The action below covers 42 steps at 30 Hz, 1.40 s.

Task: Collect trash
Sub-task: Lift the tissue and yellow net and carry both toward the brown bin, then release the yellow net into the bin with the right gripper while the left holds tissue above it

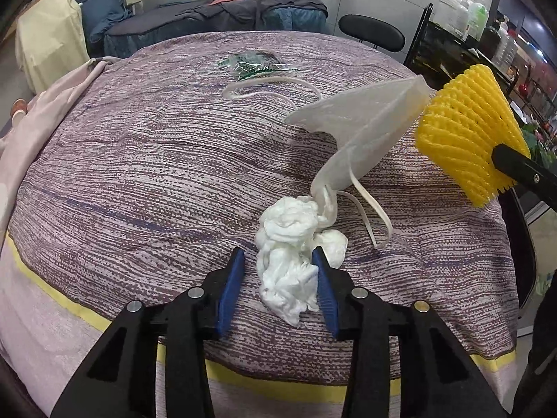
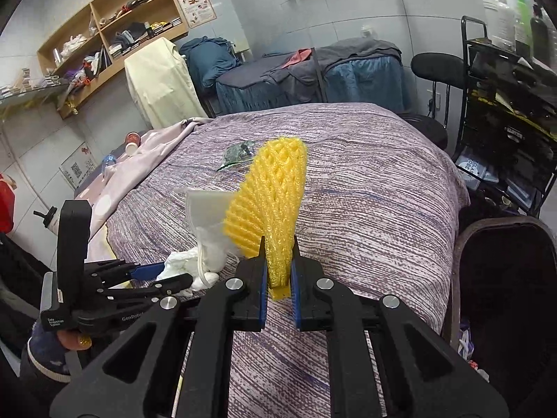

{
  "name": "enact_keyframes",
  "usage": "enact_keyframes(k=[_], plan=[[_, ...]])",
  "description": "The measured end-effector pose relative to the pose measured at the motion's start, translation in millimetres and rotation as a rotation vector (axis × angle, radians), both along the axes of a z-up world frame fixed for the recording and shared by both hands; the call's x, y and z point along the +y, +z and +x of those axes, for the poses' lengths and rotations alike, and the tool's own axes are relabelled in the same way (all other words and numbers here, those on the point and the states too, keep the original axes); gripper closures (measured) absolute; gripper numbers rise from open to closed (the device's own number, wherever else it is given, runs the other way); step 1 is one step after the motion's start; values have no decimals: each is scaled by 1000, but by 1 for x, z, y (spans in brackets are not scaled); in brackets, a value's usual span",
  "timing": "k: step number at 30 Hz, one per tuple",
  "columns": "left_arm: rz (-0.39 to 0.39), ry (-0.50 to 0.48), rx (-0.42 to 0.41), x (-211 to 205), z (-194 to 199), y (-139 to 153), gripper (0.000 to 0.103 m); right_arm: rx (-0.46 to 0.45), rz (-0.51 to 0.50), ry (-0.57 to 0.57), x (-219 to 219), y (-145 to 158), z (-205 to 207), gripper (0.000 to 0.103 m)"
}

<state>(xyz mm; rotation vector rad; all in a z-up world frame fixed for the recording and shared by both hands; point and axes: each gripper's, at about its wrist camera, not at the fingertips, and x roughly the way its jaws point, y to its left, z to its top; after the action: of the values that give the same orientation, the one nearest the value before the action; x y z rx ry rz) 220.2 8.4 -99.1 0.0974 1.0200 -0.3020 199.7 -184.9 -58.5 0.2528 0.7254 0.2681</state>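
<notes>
A crumpled white tissue (image 1: pixel 289 278) lies on the purple striped bedcover (image 1: pixel 139 174). My left gripper (image 1: pixel 276 257) stands open around it: the right pad touches the tissue, the left pad stands clear of it. A white face mask (image 1: pixel 365 129) leans over the tissue's far end. Beyond them lie a white loop of strap (image 1: pixel 250 90) and a green plastic wrapper (image 1: pixel 254 64). My right gripper (image 2: pixel 278 244) is shut on a yellow foam net (image 2: pixel 275 195) and holds it up over the bed. In the right wrist view the left gripper (image 2: pixel 167 275) sits low at the left by the tissue (image 2: pixel 181 261).
A pink blanket (image 1: pixel 34 122) drapes the bed's left side. A black chair (image 1: pixel 372 31) and a black cart with bottles (image 2: pixel 504 104) stand to the right. A dark open container (image 2: pixel 504 278) sits beside the bed at the right. Another bed (image 2: pixel 313 76) stands behind.
</notes>
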Motion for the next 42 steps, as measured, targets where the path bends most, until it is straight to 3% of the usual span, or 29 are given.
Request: enact_keyframes(k=[1, 3, 12, 17, 32, 42], plan=[[-7, -3, -5, 1, -1, 1, 80, -2, 4, -2, -2, 0, -2, 92], [-10, 1, -31, 3, -7, 4, 85, -13, 10, -6, -5, 2, -6, 92], [-87, 67, -235, 9, -52, 51, 87, -65, 37, -59, -30, 11, -35, 92], [-160, 28, -311, -7, -72, 75, 87, -86, 53, -96, -48, 13, -57, 92], [-196, -225, -318, -120, -103, 77, 87, -95, 56, -302, -130, 3, -115, 92], [-192, -323, -302, -171, -107, 75, 87, -22, 17, -484, -194, -29, -145, 92]])
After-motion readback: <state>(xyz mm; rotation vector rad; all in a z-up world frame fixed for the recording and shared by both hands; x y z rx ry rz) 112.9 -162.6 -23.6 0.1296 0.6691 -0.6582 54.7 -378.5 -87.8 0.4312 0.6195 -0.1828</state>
